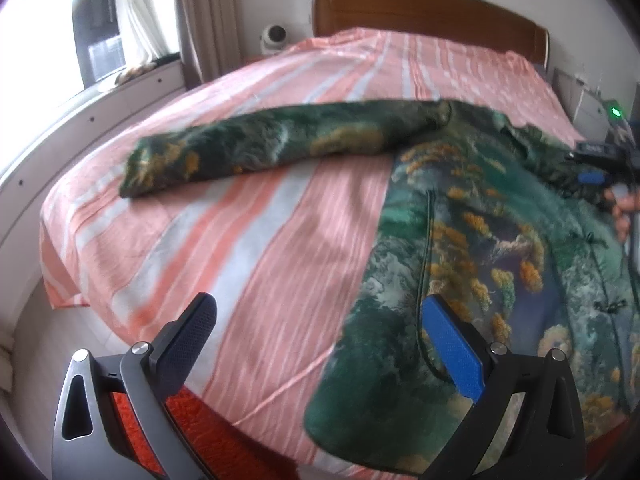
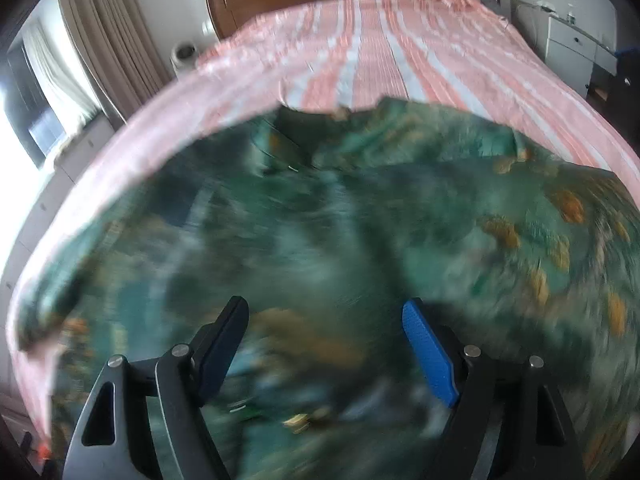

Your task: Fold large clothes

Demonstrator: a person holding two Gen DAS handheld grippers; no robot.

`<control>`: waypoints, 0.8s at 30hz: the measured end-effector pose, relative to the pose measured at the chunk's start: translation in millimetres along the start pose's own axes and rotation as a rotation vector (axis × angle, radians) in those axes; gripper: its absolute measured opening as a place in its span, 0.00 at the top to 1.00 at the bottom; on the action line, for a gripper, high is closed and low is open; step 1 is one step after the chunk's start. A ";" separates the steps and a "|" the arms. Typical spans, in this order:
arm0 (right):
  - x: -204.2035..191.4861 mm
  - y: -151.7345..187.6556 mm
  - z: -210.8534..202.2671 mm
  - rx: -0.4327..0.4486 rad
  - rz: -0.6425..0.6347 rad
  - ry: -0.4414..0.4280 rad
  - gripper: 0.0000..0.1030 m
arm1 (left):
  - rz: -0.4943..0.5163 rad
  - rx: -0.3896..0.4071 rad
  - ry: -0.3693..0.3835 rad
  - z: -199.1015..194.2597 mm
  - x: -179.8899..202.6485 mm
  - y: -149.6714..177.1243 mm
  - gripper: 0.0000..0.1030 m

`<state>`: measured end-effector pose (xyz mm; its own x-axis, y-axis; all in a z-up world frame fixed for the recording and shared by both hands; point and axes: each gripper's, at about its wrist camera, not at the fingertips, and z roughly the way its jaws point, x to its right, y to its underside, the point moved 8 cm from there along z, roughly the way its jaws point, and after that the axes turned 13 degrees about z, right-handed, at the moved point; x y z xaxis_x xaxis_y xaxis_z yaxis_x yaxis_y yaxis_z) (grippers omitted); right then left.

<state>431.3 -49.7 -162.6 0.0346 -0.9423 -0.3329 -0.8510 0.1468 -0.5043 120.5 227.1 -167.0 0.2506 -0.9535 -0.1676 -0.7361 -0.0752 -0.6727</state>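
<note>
A large green jacket (image 1: 472,248) with a gold and teal landscape print lies spread on the pink striped bed (image 1: 248,240). One sleeve (image 1: 256,148) stretches out to the left. My left gripper (image 1: 320,324) is open and empty, above the bed near the jacket's lower left hem. My right gripper (image 2: 326,324) is open and empty, close above the jacket's body (image 2: 360,240), which is motion-blurred. The right gripper also shows at the far right of the left wrist view (image 1: 600,160), over the jacket's other shoulder.
A wooden headboard (image 1: 424,12) stands at the far end of the bed. A window with curtains (image 1: 132,20) is at the left. A white cabinet (image 2: 572,52) stands to the right of the bed. A red mat (image 1: 192,432) lies by the near edge.
</note>
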 end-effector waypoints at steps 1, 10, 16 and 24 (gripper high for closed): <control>-6.9 8.5 -15.8 0.017 -0.005 -0.019 0.23 | -0.011 0.000 0.004 0.4 -2.0 0.5 0.01; -4.6 139.8 -143.8 0.115 -0.127 -0.109 0.21 | -0.012 0.005 0.033 -0.8 17.6 -4.3 0.01; 33.0 220.1 -192.4 0.172 -0.205 -0.057 0.21 | 0.027 0.001 0.044 -8.6 38.5 -6.0 0.01; 71.3 247.6 -235.5 0.365 -0.222 0.029 0.21 | 0.104 0.020 0.038 -25.0 59.3 -10.3 0.01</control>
<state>99.7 -151.3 -123.6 0.1770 -0.9703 -0.1646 -0.5832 0.0313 -0.8118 127.2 164.0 -152.0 0.1488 -0.9663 -0.2101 -0.7444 0.0304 -0.6670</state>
